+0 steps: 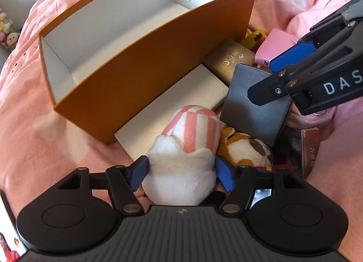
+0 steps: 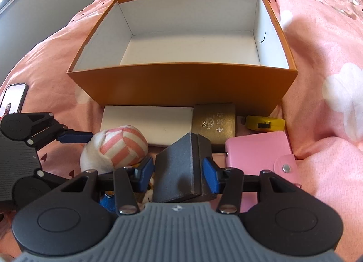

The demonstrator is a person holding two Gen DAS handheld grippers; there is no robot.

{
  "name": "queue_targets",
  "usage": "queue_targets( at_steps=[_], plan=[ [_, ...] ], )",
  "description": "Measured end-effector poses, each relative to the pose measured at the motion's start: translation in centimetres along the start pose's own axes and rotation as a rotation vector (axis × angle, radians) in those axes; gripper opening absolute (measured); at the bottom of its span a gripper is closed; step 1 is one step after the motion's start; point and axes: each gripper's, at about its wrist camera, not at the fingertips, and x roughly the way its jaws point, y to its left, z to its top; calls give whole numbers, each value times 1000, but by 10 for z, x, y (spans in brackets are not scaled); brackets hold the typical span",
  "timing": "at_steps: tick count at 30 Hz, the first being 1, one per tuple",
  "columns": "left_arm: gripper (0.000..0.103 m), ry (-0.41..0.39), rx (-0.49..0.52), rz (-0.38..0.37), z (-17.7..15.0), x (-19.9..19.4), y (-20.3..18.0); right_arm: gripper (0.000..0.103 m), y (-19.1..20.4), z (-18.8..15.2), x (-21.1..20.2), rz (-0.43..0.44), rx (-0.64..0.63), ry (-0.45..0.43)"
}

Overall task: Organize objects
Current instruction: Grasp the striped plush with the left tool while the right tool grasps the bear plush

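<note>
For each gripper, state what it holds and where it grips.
Right gripper clamps the dark grey box by two opposite sides. Left gripper straddles the striped plush toy; grip uncertain.

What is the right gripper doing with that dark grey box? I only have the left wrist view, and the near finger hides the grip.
Observer: In the right wrist view, the right gripper has one blue pad against each side of the dark grey box. The box sits tilted between them, with one edge pointing up.
Operator: And the pink thing behind it? I only see a corner.
Observer: It is a pink wallet lying flat, its flap closed with a metal snap button. A yellow tape measure lies just beyond it.
</note>
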Motion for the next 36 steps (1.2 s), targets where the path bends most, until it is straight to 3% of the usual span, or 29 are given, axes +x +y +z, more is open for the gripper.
queue_targets(
  at_steps=[7,13,20,29,36],
  plan=[
    [70,-15,-41,-18,-4,1,4,52,6,2,-7,-2,-12,-21],
    [65,-33,-213,-46,-12,-20,23,52,14,-1,-25,88,-14,-27],
    [63,-30,-395,-112,-29,-46,52,50,21,-6,-6,188,36,120],
    [63,-36,-451,-105,-39,-42,61,52,38,-9,36,213,92,319],
    [63,-63,-475,-120,-43,-39,67,56,34,-9,61,193,206,380]
  ],
)
